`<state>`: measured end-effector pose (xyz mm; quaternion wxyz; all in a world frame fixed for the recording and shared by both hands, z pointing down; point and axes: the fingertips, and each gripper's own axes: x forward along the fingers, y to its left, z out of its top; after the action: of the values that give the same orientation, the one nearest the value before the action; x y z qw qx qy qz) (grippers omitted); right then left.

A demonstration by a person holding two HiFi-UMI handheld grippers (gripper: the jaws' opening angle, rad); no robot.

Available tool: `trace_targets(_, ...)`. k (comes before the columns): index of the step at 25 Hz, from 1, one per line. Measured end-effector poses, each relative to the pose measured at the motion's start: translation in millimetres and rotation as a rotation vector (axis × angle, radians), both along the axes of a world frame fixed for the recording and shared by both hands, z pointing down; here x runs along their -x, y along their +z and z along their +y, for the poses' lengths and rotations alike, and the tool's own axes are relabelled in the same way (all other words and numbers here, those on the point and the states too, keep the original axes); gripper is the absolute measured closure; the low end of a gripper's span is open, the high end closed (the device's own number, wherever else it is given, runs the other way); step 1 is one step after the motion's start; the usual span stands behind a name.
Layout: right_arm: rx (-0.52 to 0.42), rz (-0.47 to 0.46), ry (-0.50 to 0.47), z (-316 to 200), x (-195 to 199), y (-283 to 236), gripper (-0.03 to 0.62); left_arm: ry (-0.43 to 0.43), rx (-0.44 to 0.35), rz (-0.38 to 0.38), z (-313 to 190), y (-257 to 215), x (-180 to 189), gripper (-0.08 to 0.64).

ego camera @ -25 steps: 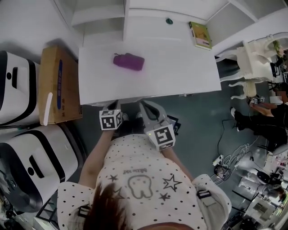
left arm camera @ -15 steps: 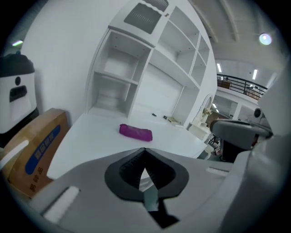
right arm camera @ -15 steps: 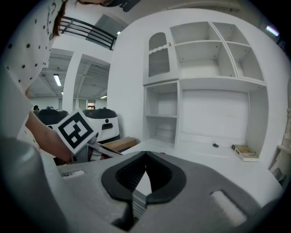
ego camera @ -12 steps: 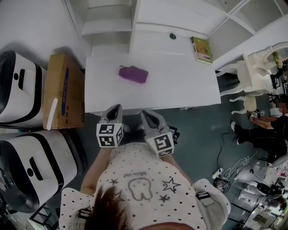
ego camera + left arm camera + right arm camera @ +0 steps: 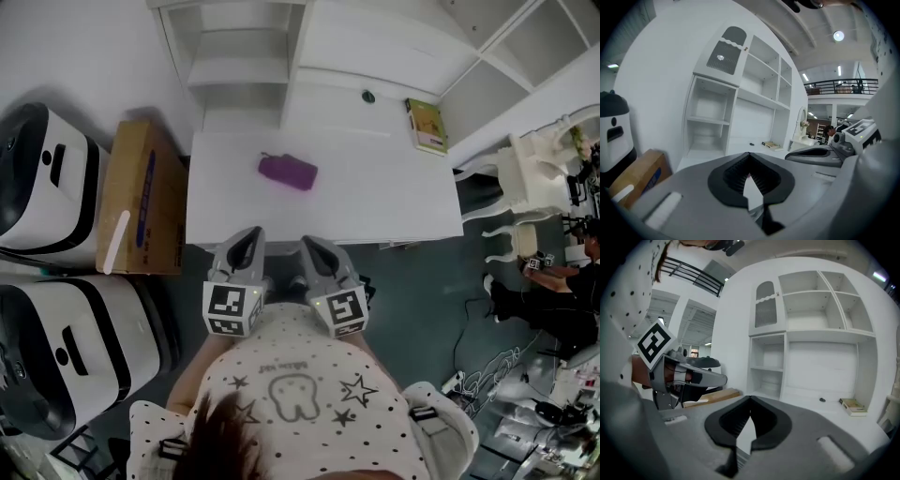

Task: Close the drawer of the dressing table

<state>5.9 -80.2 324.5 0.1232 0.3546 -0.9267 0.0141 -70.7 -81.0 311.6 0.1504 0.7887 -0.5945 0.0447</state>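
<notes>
The white dressing table [image 5: 375, 211] stands ahead of me with a purple pouch [image 5: 288, 172] on its top. Its front edge [image 5: 394, 244] hides the drawer front in the head view, and neither gripper view shows it. My left gripper [image 5: 251, 234] [image 5: 749, 153] hangs just in front of that edge, shut with nothing in it. Beside it my right gripper [image 5: 309, 244] [image 5: 750, 397] is also shut and empty. Both point level towards the table's white shelf unit [image 5: 740, 108] [image 5: 806, 333]. Neither touches the table.
A yellow-green book [image 5: 427, 125] and a small dark knob [image 5: 367, 96] sit at the tabletop's back. A cardboard box [image 5: 136, 211] and two white-and-black machines [image 5: 47, 178] [image 5: 75, 337] stand left. A white chair [image 5: 530, 178], a seated person [image 5: 562, 291] and floor cables [image 5: 487, 347] are right.
My left gripper has risen towards the head camera, and its marker cube looks larger. The right gripper has barely moved. The table has slid right and down in the head view.
</notes>
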Motion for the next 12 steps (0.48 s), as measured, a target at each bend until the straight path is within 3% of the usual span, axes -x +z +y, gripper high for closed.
trace_targets(6,-0.038,-0.035,-0.025,-4,5,-20,0.597,-0.034,-0.058,-0.008,12,-13,10,0.566)
trace_targets(12,-0.033,-0.037,-0.077,-2,26,-21,0.597,-0.052,-0.038,0.029,17,0,19,0.566)
